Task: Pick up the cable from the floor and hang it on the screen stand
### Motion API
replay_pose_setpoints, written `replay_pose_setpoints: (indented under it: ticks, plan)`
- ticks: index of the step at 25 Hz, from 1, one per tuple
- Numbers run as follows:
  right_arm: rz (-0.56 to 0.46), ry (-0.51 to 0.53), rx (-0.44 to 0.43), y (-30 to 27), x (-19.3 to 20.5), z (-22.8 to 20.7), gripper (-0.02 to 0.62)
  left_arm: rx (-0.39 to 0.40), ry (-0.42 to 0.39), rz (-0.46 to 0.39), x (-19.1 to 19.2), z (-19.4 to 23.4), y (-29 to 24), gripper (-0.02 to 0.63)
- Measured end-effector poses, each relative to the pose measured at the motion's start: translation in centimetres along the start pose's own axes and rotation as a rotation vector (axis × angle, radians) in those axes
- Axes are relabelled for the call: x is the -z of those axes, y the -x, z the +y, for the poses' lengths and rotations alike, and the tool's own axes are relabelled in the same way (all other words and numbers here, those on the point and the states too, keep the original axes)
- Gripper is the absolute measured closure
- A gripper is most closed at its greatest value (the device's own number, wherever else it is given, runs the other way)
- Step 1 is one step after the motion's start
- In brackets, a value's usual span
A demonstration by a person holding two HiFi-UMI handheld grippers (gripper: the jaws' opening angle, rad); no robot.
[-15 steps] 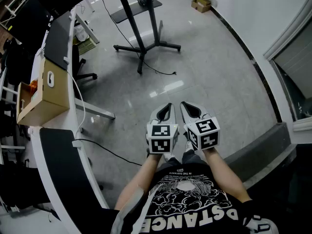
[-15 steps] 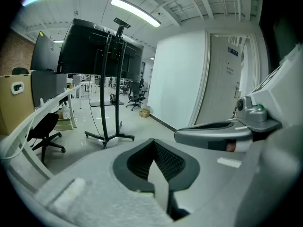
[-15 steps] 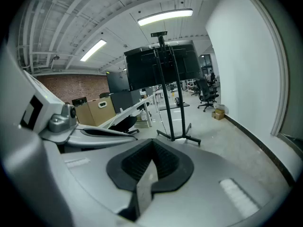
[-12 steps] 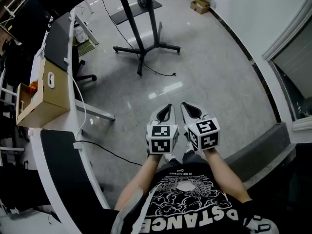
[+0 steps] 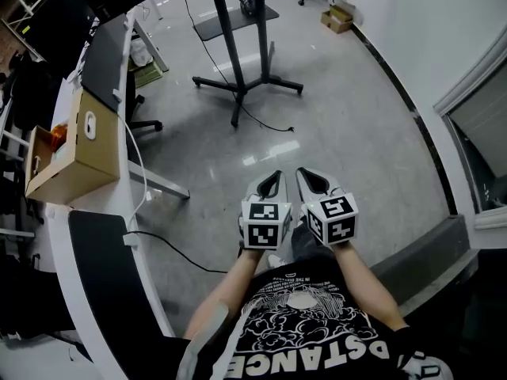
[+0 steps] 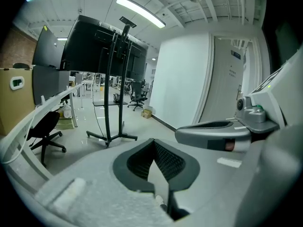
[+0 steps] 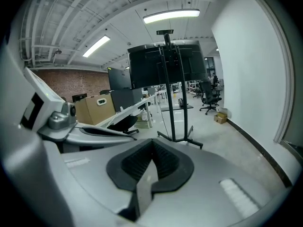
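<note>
L gripper: jaws clenched, nothing between, held low in front of person.
R gripper: jaws clenched too, empty, just beside L.
Cable: lay on floor at screen stand base, well ahead of both.

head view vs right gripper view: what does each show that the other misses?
Head view only: the cable lying on the floor by the stand, and the person's arms. Right gripper view only: the whole screen atop the stand, ceiling lights, brick wall. Both: the stand and the cardboard box.
</note>
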State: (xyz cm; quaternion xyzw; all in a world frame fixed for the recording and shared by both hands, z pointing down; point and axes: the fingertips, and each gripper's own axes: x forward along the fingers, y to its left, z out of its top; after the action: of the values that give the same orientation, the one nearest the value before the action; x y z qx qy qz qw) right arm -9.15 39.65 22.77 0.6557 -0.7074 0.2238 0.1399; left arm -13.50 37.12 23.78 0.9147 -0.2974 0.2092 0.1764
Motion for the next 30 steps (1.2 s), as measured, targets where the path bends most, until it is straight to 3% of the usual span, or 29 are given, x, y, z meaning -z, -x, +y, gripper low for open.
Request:
replay_pose_setpoints:
  ticks: [12, 24, 30]
  plan:
    - [0.040, -0.003, -0.061, -8.2, -1.6, -4.6, 0.591, -0.033, 0.010, 0.050, -2.2, 3.3, -8.2, 0.612]
    - [0.122, -0.031, -0.128, -16.1, -3.9, -14.4, 0.591, -0.075, 0.028, 0.150, -5.8, 4.5, -20.0, 0.611]
    - [0.157, -0.012, -0.170, -18.8, -4.0, -17.3, 0.591, -0.114, 0.038, 0.180, -6.2, 5.6, -23.9, 0.609]
